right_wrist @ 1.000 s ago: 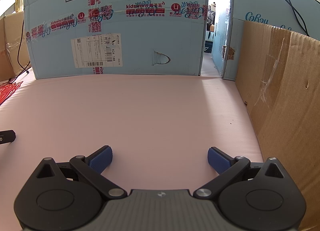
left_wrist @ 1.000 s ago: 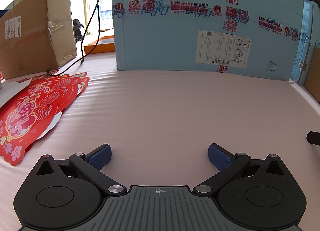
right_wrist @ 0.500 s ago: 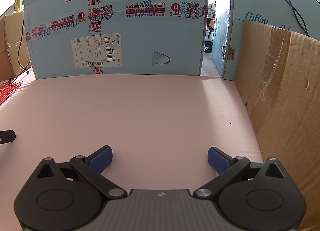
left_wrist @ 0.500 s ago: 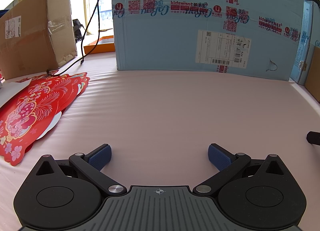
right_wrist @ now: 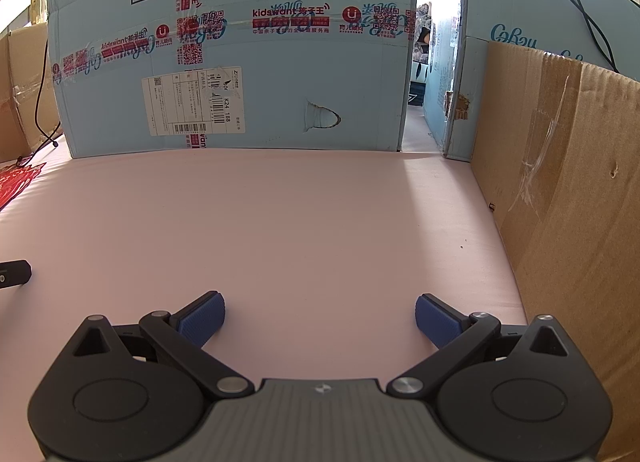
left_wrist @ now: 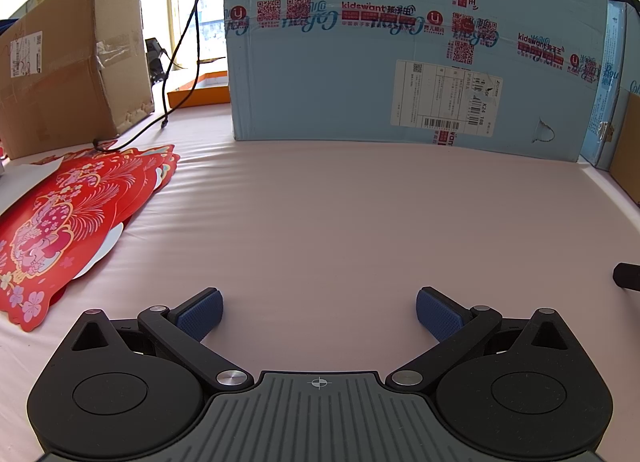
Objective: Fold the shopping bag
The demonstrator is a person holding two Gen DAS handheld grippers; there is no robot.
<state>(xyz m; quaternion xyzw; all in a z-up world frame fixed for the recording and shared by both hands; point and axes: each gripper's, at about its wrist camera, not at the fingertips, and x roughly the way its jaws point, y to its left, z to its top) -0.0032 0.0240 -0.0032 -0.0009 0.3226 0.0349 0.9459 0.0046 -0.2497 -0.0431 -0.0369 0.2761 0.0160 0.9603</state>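
Note:
Red shopping bags [left_wrist: 68,218] with a pink and gold flower print lie flat in a fanned stack at the left of the pink tabletop [left_wrist: 340,214]; a corner of the red bags [right_wrist: 18,178] shows at the left edge of the right wrist view. My left gripper [left_wrist: 319,312] hovers low over the bare pink surface, open, blue pads wide apart, nothing between them. The bags lie to its left, apart from it. My right gripper [right_wrist: 319,318] is likewise open and empty over the pink surface.
A large light-blue carton [left_wrist: 408,46] walls off the back. A brown box [left_wrist: 68,66] and a black cable [left_wrist: 176,62] sit back left. A brown cardboard wall [right_wrist: 572,190] closes the right side. A black part [right_wrist: 14,274] shows at the left edge of the right wrist view.

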